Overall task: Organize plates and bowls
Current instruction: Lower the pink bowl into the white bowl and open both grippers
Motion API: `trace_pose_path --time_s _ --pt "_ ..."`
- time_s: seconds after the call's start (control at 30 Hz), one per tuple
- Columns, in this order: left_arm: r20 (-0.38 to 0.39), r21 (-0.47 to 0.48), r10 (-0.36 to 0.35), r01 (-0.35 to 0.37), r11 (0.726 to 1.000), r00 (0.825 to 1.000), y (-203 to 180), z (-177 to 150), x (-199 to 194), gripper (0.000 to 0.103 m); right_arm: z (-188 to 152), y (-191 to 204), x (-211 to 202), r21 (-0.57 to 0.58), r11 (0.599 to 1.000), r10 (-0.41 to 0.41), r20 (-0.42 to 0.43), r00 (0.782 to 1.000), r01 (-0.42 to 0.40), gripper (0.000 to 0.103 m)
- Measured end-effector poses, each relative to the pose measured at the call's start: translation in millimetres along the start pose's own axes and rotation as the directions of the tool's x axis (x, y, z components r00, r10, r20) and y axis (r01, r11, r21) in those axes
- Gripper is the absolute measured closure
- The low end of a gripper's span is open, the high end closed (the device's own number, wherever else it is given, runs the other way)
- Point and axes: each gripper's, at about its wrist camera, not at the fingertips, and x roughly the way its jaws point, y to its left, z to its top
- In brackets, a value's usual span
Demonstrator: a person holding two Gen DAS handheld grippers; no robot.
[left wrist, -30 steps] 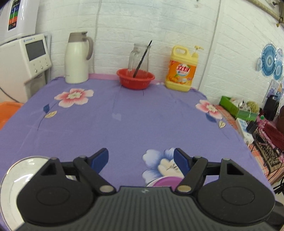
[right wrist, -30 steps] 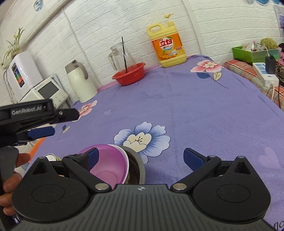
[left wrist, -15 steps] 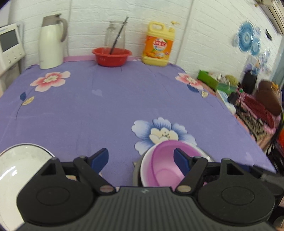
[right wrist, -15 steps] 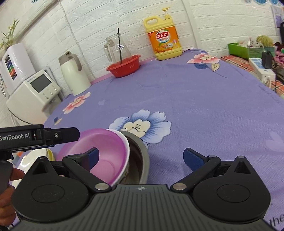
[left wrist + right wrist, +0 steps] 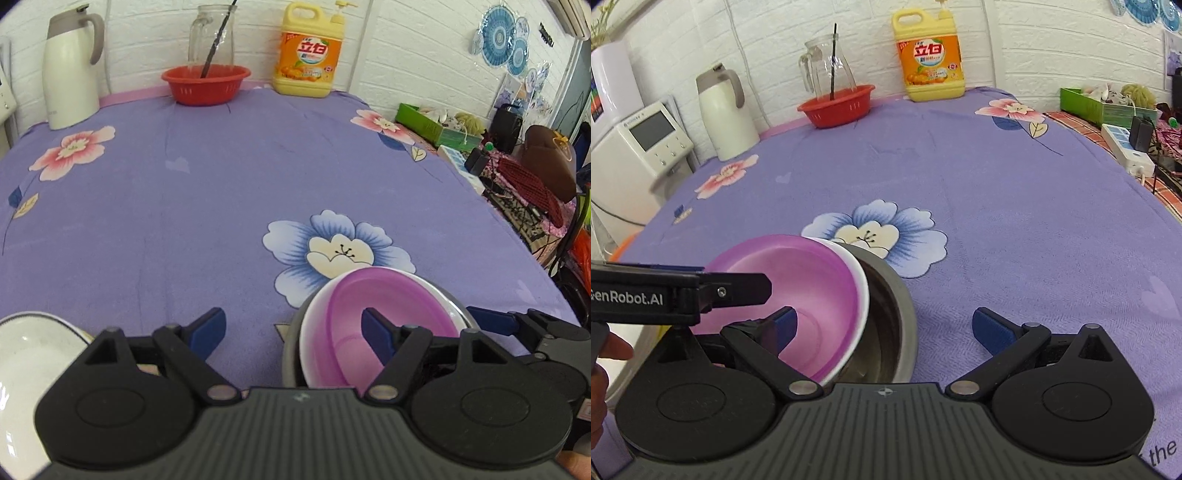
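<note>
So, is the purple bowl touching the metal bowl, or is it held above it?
Touching. In the right wrist view the purple bowl sits tilted inside the metal bowl, its white rim resting against the inner wall. Both grippers are open and hold nothing.

Open purple tablecloth ahead; red basket, kettle and detergent jug line the far wall.

Pink bowl glossy plastic; pot dull grey metal; tablecloth matt cloth; jug clear glass.
</note>
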Motion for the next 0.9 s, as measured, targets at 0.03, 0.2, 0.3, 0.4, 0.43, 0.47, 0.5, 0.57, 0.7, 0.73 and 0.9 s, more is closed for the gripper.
trace_pose_path --time_s 0.03,0.2,0.3,0.4,0.43,0.47,0.5,0.57,0.7,0.73,0.9 --pt "-0.009 0.003 0.008 -0.008 1.000 1.000 -0.7 0.2 3.3 0.029 -0.5 -1.4 0.5 0.001 1.000 -0.001 0.000 1.000 0.001 0.000" --pt "-0.025 0.026 0.038 -0.037 0.999 0.999 -3.8 -1.1 10.1 0.029 -4.6 -6.3 0.6 -0.001 1.000 -0.015 0.003 1.000 0.015 0.000" --pt "-0.039 0.033 0.045 -0.043 0.999 0.998 -5.1 -0.8 12.5 0.029 -5.1 -6.8 0.4 -0.029 0.999 -0.040 0.003 0.999 0.040 0.000" --pt "-0.040 0.021 0.040 -0.039 0.999 0.998 -5.4 -0.3 13.5 0.029 -5.1 -15.4 -2.1 -0.007 0.999 -0.037 0.014 0.999 0.038 0.000" --pt "-0.040 0.023 0.040 -0.040 0.999 0.998 -6.3 0.0 14.2 0.029 -5.2 -16.4 -2.4 -0.001 0.999 -0.039 0.015 0.999 0.039 0.000" --pt "-0.041 0.025 0.040 -0.039 0.999 0.998 -7.4 -0.1 15.3 0.029 -4.8 -15.5 -2.5 -0.001 0.999 -0.042 0.016 0.999 0.042 0.000" --pt "-0.045 0.025 0.039 -0.038 0.999 0.998 -7.8 -0.8 16.2 0.029 -4.8 -14.1 -2.8 -0.004 0.999 -0.039 0.016 0.999 0.039 0.000" --pt "-0.048 0.025 0.038 -0.036 0.999 0.998 -7.8 -2.0 15.5 0.029 -4.7 -9.7 -3.2 -0.017 1.000 -0.026 0.010 1.000 0.026 0.000" --pt "-0.025 0.030 0.024 -0.023 0.999 0.999 -6.7 -1.2 12.1 0.031 -6.2 -2.6 -3.3 -0.043 0.999 0.013 0.015 1.000 -0.012 0.000" --pt "-0.029 0.030 0.011 -0.010 1.000 1.000 -7.1 -1.5 13.1 0.032 -6.6 -1.0 -0.7 -0.045 0.999 0.024 0.008 1.000 -0.024 0.000" --pt "-0.038 0.038 -0.016 0.018 0.999 0.999 -11.3 -5.3 15.9 0.032 -10.5 2.6 2.3 -0.066 0.998 0.026 0.026 0.999 -0.024 0.000"
